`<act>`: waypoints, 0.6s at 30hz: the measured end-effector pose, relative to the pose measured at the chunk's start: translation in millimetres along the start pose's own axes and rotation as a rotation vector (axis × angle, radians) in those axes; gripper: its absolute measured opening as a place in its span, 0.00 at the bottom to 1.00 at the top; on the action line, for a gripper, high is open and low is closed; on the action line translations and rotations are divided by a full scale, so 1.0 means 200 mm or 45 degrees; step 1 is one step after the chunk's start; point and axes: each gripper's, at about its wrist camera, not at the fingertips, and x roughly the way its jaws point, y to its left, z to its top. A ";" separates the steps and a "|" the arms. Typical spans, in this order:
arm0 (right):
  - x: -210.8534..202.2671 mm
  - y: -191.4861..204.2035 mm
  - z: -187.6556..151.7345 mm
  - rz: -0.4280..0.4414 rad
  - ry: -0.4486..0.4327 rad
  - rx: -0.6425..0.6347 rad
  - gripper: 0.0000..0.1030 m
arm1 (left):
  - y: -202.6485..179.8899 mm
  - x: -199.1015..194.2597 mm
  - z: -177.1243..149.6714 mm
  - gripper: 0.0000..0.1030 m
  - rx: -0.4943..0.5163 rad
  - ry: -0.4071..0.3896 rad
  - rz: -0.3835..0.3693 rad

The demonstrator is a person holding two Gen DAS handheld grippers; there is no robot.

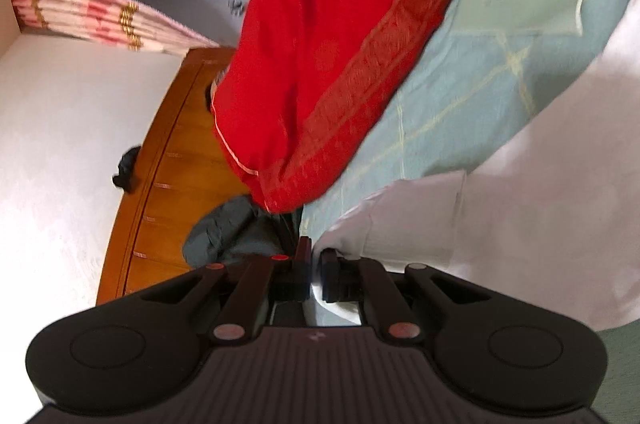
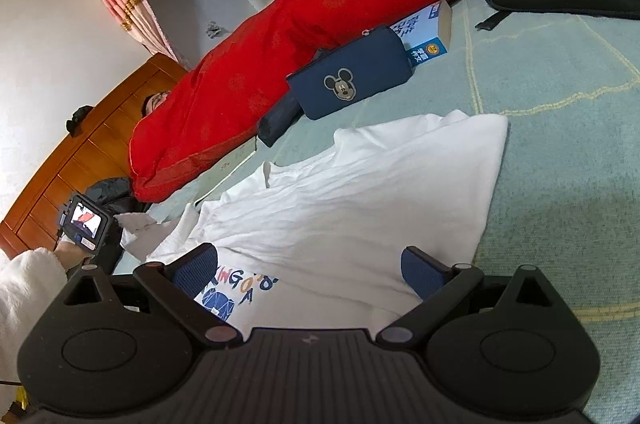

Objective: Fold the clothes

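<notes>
- We hold the white T-shirt (image 2: 348, 200) hem clamped in the left hand-held gripper (image 1: 316, 264); folding is just begun.
- Right hand-held gripper (image 2: 316, 264), jaws apart, hovers above the T-shirt, which lies mostly unfolded.

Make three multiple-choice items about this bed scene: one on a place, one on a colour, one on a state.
1. Where does the navy pouch lie?
A. beside the red quilt
B. on the white shirt
C. on the headboard

2. What colour is the bedsheet?
A. pink
B. pale green
C. grey

3. How is the right gripper?
A. shut on the shirt
B. shut, empty
C. open over the shirt

Answers:
1 A, it rests against the quilt's edge, apart from the shirt.
2 B, the bare sheet is pale green with yellow lines.
3 C, its blue pads stand far apart, with the printed shirt between them.
</notes>
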 end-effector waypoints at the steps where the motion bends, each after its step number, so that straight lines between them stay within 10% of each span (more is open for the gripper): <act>1: 0.00 0.00 0.00 0.001 -0.001 0.001 0.98 | -0.01 0.02 -0.02 0.03 0.000 0.016 -0.005; 12: -0.01 0.00 0.00 0.001 -0.005 -0.010 0.98 | -0.01 0.16 -0.19 0.13 -0.051 0.192 -0.030; 18: -0.01 0.01 0.01 0.002 -0.009 -0.014 0.98 | 0.01 0.18 -0.26 0.18 -0.194 0.253 -0.238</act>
